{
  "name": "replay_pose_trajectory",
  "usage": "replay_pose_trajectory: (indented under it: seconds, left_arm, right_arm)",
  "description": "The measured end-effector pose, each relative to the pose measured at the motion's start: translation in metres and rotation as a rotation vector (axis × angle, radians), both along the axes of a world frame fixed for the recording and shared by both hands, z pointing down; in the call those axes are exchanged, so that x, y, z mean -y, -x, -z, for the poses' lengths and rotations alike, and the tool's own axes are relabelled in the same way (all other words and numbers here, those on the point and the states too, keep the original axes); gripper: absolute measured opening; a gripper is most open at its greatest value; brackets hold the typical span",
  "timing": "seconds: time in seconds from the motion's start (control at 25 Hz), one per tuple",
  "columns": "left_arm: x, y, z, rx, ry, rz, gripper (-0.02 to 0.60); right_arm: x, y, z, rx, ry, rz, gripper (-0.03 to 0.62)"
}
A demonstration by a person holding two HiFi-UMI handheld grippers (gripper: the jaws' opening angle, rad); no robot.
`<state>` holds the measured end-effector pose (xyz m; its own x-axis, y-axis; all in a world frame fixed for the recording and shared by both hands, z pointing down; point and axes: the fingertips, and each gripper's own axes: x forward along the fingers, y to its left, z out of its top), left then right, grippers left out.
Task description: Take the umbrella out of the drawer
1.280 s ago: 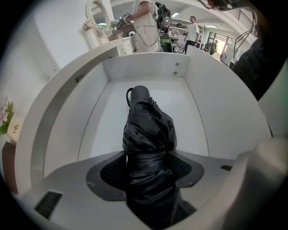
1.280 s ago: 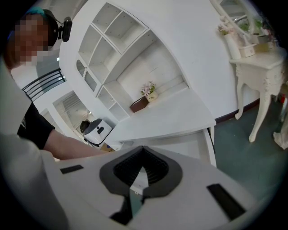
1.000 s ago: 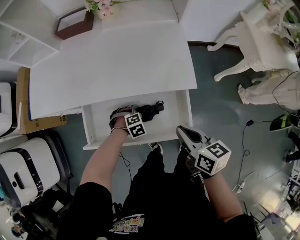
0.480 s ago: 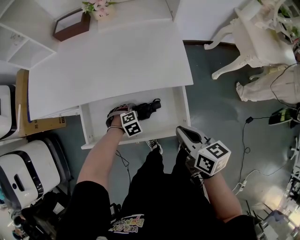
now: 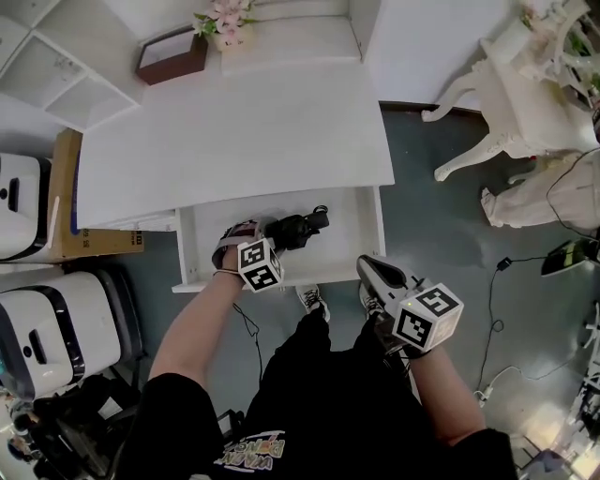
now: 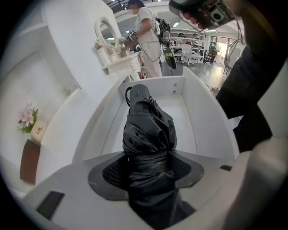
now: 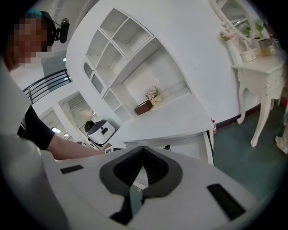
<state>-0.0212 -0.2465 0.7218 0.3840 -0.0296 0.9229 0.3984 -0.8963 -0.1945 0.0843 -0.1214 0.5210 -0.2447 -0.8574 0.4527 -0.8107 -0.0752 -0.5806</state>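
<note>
A folded black umbrella (image 5: pixel 296 228) lies in the open white drawer (image 5: pixel 352 246) under the desk's front edge. My left gripper (image 5: pixel 270 233) is inside the drawer, shut on the umbrella's near end. In the left gripper view the umbrella (image 6: pixel 148 128) runs straight away from the jaws, and its handle (image 6: pixel 138 91) points at the drawer's far wall. The left gripper (image 6: pixel 148 162) clamps the bunched fabric. My right gripper (image 5: pixel 371 266) hangs outside the drawer, beside its front right corner. In its own view the right gripper (image 7: pixel 143 155) is shut and holds nothing.
The white desk top (image 5: pixel 234 131) carries a brown box (image 5: pixel 172 54) and pink flowers (image 5: pixel 225 19) at the back. White machines (image 5: pixel 37 328) and a cardboard box (image 5: pixel 66 202) stand at the left. An ornate white table (image 5: pixel 525 103) and floor cables (image 5: pixel 497 291) are at the right.
My left gripper has drawn back a little toward the drawer's front edge, still clamped on the umbrella. The right gripper has stayed where it was. The head camera has shifted slightly.
</note>
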Motion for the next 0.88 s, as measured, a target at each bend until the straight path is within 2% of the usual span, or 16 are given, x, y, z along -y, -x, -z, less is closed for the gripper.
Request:
replay_pose_trajectory:
  seconds: [0.12, 0.32, 0.72, 0.88]
  left_arm:
    - [-0.001, 0.003, 0.025, -0.049, -0.031, 0.044, 0.256]
    - [-0.003, 0.003, 0.075, -0.154, -0.058, 0.173, 0.256]
    - [-0.02, 0.003, 0.182, -0.43, -0.074, 0.521, 0.256]
    - [-0.035, 0.007, 0.215, -0.541, -0.04, 0.67, 0.256]
  right_arm:
    - [0.005, 0.004, 0.007, -0.006, -0.02, 0.052, 0.002]
    - [0.014, -0.003, 0.022, -0.009, -0.057, 0.119, 0.003]
    - [0.023, -0.012, 0.034, -0.007, -0.115, 0.26, 0.002]
    - [0.019, -0.01, 0.042, -0.009, -0.139, 0.313, 0.002]
